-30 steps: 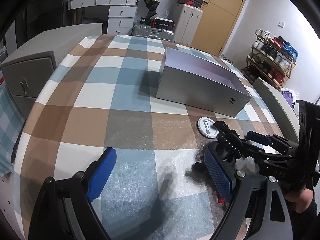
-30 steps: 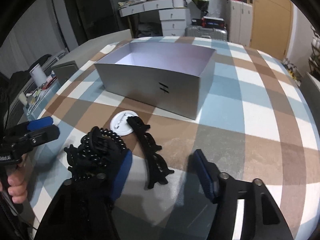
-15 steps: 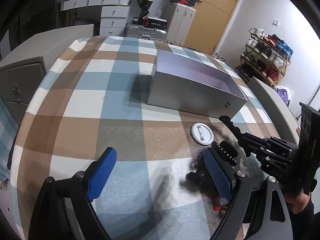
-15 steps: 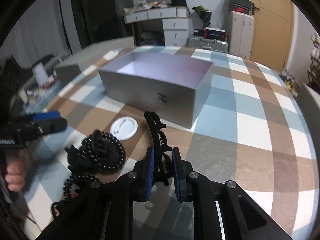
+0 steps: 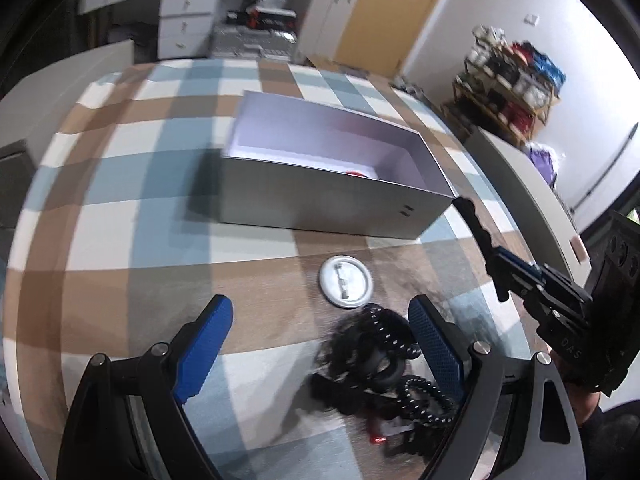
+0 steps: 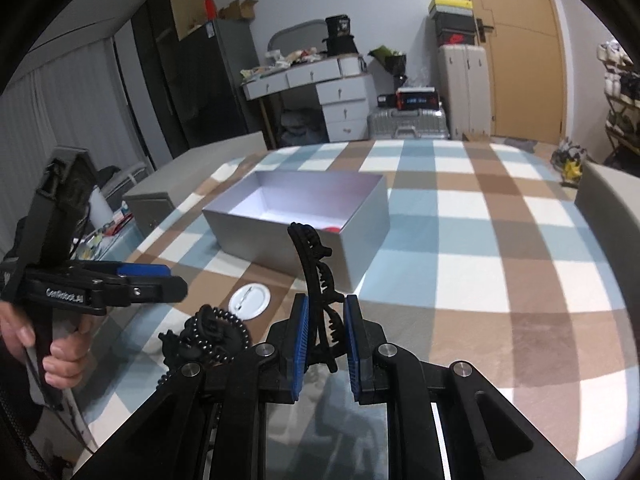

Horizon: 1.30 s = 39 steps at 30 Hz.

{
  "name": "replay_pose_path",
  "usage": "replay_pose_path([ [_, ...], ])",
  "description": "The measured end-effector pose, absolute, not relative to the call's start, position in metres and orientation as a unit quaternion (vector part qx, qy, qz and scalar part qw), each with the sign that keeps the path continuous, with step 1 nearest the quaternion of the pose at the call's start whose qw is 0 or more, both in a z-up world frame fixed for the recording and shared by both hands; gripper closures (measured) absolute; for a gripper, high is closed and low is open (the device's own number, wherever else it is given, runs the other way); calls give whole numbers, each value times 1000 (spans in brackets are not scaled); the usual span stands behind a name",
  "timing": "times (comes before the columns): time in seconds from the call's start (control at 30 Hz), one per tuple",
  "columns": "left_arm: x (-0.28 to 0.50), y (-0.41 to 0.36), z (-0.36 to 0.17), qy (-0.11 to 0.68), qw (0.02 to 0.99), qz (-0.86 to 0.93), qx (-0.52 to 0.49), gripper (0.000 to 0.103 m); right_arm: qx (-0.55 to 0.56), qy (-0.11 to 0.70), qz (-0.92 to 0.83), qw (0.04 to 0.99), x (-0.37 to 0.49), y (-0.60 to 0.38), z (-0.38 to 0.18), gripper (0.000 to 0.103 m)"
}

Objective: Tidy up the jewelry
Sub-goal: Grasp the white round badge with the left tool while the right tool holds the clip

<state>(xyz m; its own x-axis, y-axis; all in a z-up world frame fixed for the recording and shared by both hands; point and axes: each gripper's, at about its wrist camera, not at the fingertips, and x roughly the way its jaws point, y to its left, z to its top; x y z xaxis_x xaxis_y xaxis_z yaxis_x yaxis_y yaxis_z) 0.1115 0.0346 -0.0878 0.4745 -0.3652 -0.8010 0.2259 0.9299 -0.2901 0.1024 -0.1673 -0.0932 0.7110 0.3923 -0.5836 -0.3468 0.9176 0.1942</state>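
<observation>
My right gripper (image 6: 325, 330) is shut on a black toothed hair clip (image 6: 316, 268) and holds it lifted above the table, its tip pointing at the open silver box (image 6: 296, 216). The clip (image 5: 474, 224) also shows in the left wrist view, near the box's (image 5: 320, 204) right corner. A small red item (image 5: 356, 173) lies inside the box. My left gripper (image 5: 320, 344) is open and empty above the table, over a heap of black beaded jewelry (image 5: 380, 364). A white round badge (image 5: 346, 282) lies between the heap and the box.
The table carries a blue, brown and white plaid cloth (image 6: 480, 240). A grey cabinet (image 6: 160, 200) stands at the table's left edge. A desk with drawers (image 6: 320, 88), suitcases (image 6: 408, 124) and a shoe rack (image 5: 512, 68) stand beyond.
My right gripper closed on the black hair clip and lifted it off the table toward the box. My left gripper rose and stayed open.
</observation>
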Motion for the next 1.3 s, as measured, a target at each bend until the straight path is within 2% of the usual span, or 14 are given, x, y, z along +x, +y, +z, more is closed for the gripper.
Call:
replay_pose_path([
  [0.43, 154, -13, -115, 592, 785, -180, 35, 17, 68, 288, 194, 935, 100, -197, -96, 87],
  [0.77, 164, -30, -121, 596, 785, -138, 102, 22, 92, 271, 194, 938, 98, -207, -93, 87],
  [0.87, 168, -32, -118, 592, 787, -138, 108, 30, 98, 270, 194, 938, 97, -209, -93, 86],
  [1.1, 170, -42, -107, 594, 780, -156, 123, 66, 114, 267, 202, 935, 96, -214, -93, 86],
  [1.3, 172, -42, -102, 597, 776, -157, 126, 66, 122, 263, 209, 934, 96, -217, -93, 86],
])
